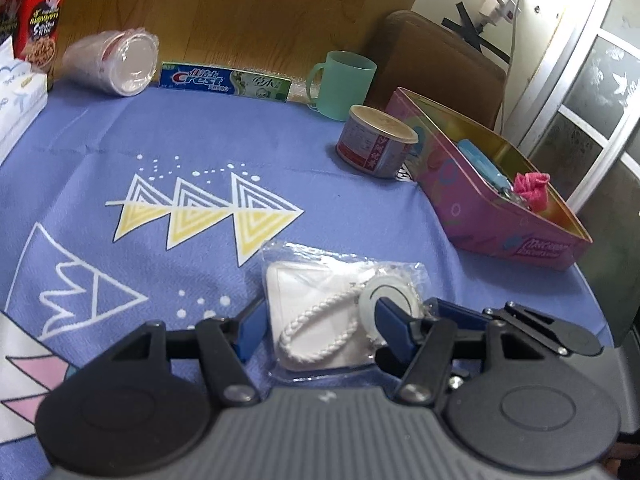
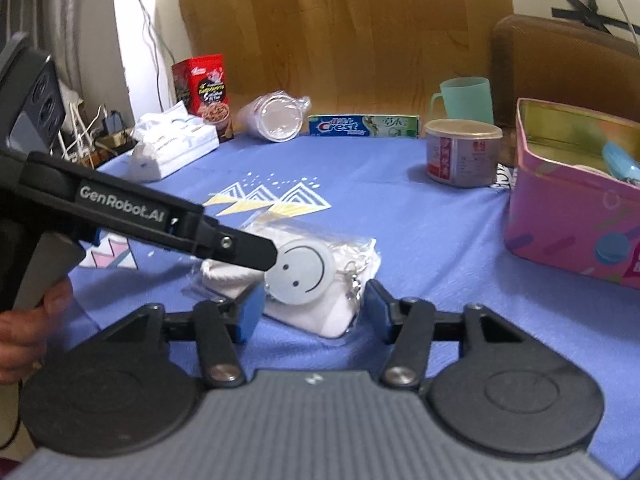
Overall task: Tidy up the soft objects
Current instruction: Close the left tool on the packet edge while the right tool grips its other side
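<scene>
A clear plastic packet (image 1: 320, 312) holding a white soft pouch with a braided cord and a round smiley tag lies on the blue cloth. It also shows in the right wrist view (image 2: 320, 300), where the smiley tag (image 2: 302, 272) faces up. My left gripper (image 1: 320, 320) is open, its blue pads either side of the packet, the right pad touching the tag. My right gripper (image 2: 312, 312) is open around the packet's near end. A pink tin box (image 1: 500, 204) at the right holds a pink soft item (image 1: 532, 188) and a blue one (image 1: 480, 160).
A can (image 1: 376, 140), green mug (image 1: 342, 84), Crest toothpaste box (image 1: 224, 82), stack of plastic cups (image 1: 116, 62), cereal box (image 1: 38, 20) and tissue pack (image 2: 172, 144) stand along the table's far edge. A brown chair (image 1: 436, 60) is behind the tin.
</scene>
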`<state>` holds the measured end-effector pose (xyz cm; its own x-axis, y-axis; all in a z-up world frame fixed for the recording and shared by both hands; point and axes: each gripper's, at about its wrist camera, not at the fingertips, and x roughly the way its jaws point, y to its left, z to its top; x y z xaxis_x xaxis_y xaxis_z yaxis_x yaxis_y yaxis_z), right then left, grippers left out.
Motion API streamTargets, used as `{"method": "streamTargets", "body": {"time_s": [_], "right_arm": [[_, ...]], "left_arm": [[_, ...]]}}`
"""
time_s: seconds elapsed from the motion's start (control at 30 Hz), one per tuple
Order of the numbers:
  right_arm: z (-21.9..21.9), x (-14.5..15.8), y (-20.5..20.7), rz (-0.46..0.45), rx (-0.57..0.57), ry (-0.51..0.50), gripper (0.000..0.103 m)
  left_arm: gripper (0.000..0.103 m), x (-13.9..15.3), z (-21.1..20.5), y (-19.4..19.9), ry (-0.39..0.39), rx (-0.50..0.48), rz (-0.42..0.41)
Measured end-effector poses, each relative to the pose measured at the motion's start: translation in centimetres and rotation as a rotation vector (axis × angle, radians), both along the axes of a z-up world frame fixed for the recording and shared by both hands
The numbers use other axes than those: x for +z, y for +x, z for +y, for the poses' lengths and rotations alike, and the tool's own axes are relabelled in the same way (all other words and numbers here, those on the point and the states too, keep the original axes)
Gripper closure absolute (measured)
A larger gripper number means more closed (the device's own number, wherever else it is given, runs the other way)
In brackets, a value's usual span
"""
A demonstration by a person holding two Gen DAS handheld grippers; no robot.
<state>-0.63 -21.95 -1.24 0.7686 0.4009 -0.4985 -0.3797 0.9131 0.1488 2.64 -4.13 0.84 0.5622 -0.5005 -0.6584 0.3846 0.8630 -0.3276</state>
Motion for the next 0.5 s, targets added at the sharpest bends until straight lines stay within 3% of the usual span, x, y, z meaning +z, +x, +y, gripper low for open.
{"method": "streamTargets", "body": {"time_s": [0.5], "right_arm": [[0.01,-0.19,0.01,0.009,-0.002,0.018,0.041]], "left_arm": [[0.038,0.37,-0.88,-0.74,0.091,0.036,-0.013]]}}
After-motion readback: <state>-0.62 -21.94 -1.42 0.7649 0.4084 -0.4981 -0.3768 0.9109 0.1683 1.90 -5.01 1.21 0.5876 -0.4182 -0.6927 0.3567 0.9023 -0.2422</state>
